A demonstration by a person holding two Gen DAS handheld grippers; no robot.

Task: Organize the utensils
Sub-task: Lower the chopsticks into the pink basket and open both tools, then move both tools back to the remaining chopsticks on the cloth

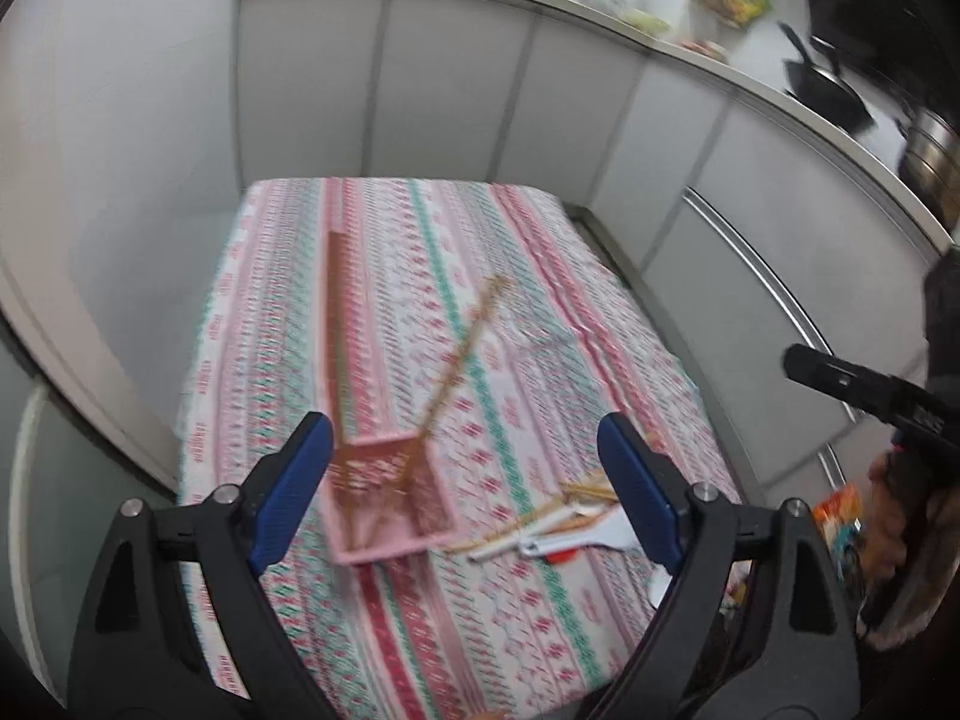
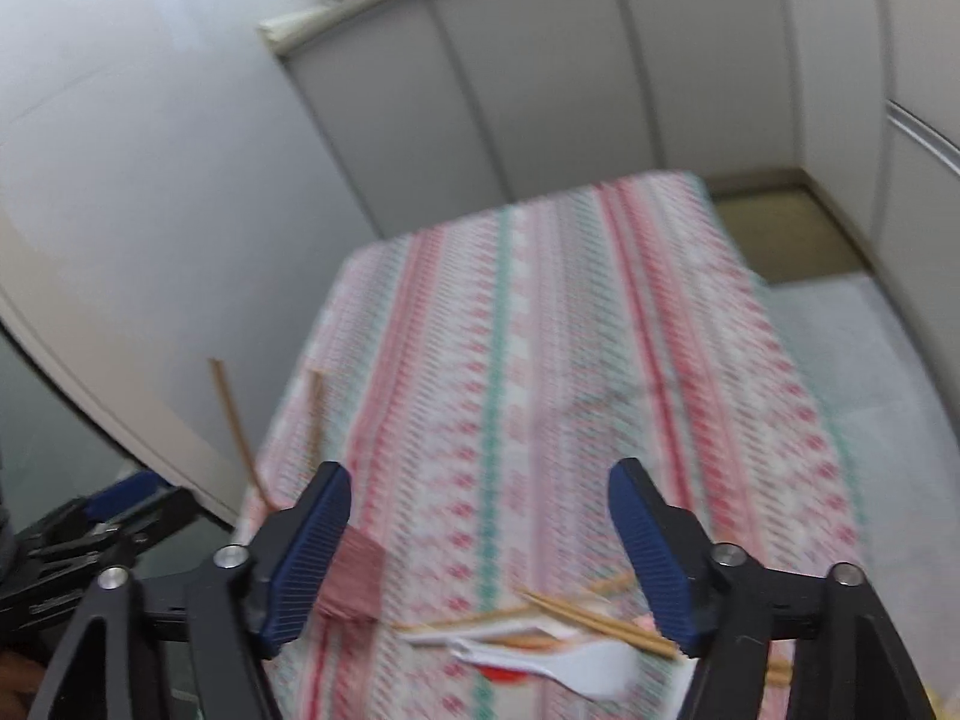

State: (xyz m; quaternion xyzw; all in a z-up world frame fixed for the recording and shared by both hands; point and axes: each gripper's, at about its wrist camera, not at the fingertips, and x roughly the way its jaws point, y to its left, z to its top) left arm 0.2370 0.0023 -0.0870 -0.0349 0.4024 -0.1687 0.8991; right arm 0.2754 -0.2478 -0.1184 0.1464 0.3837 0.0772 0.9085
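Pink plastic basket [image 1: 390, 492] sits on the patterned tablecloth [image 1: 510, 600], near the table's front-left part as the left wrist camera sees it. Two long wooden chopsticks stand in it: one [image 1: 336, 336] leaning away toward the far edge, the other [image 1: 462, 354] tilted off to the right. Picture is motion-blurred, so fine detail of the basket is lost.

Left gripper [image 1: 465, 498] hangs above the table, fingers spread wide, nothing between the blue pads [image 1: 294, 492]. The basket shows just inside the left pad (whether they touch, I cannot tell).

Loose pile of utensils [image 1: 558, 528] lies on the cloth to the right of the basket, apart from it: several wooden chopsticks, a white spoon [image 2: 576, 666], something red beneath it. In the right wrist view the same pile lies near the table's front edge, mostly under the right finger.

Right gripper [image 2: 480, 552] also stands spread, pads [image 2: 654, 570] not pressing on anything, the cloth visible in the gap. A corner of the pink basket [image 2: 354, 582] shows beside its left finger, and the two upright chopsticks [image 2: 237, 426] rise behind it.

Each gripper appears at the edge of the other's view. Grey cabinet fronts [image 1: 456, 84] ring the table; a cluttered counter [image 1: 630, 6] runs above them with a dark pan [image 1: 822, 84].
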